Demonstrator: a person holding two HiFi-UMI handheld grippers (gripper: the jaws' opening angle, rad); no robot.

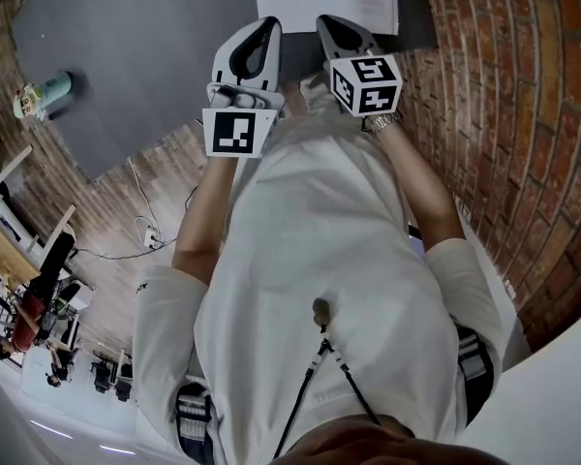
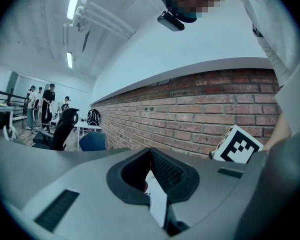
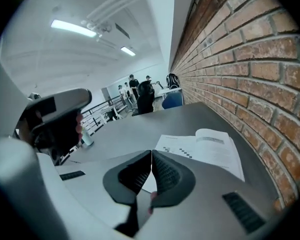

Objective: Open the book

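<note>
Worktop [image 3: 135, 126]: grey, set against a brick wall [image 3: 250, 59].
Book [image 3: 210, 151]: lies open, pages up, beside the wall and ahead of both claws; the spread's long axis runs towards the bricks; print too small to read.
Left claw [image 2: 150, 150]: clenched, empty.
Right claw [image 3: 151, 152]: clenched, empty, tilted down towards the book.

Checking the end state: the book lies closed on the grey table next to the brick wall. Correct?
No: the book lies open, pages up, as the right gripper view shows. It is on the grey table next to the brick wall.
</note>
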